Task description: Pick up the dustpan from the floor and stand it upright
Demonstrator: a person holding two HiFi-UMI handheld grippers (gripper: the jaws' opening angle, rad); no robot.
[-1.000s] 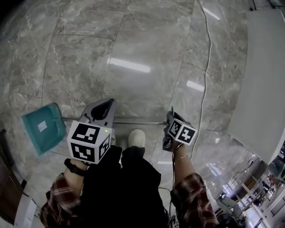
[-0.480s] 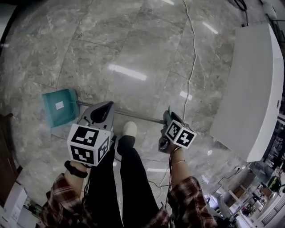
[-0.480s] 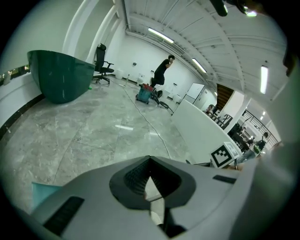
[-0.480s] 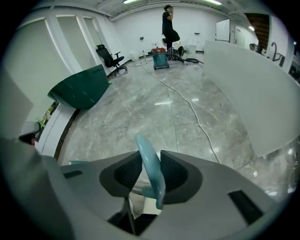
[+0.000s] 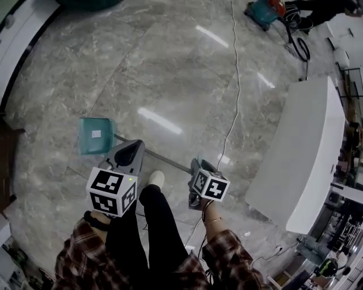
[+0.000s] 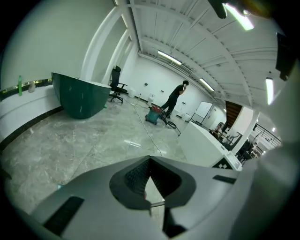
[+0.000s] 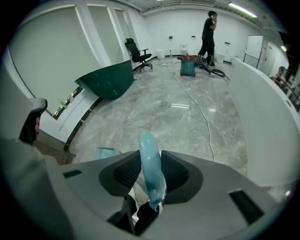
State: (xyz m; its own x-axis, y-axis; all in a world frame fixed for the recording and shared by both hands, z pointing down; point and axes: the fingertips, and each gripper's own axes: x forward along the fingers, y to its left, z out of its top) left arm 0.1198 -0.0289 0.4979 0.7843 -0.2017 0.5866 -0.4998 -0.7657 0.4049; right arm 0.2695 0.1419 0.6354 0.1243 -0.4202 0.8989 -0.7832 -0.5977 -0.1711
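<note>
Judging the teal plastic long-handled dustpan (image 5: 93,136), pan end on the grey marble floor (image 5: 170,73), light but slippery, I pinch its pale-blue grip (image 7: 150,178) in my right gripper (image 7: 151,152), jaws just widened, with my left gripper (image 6: 150,158) pressed together over the steel pole (image 5: 167,160).

in the head view the thin silver metal handle (image 5: 170,161) of the teal plastic dustpan (image 5: 93,136) vanishes under the grey left gripper (image 5: 131,148), and its far end is lost behind the right gripper (image 5: 197,165). the dark green curved counter (image 5: 85,2) and the teal floor machine (image 5: 262,11) are cut off by the top edge. in the right gripper view the pale blue rounded grip (image 7: 150,173) lies blurred between jaws that have just been opening, its lower end hidden, and whether the pads (image 7: 176,172) press on it cannot be told.
</note>
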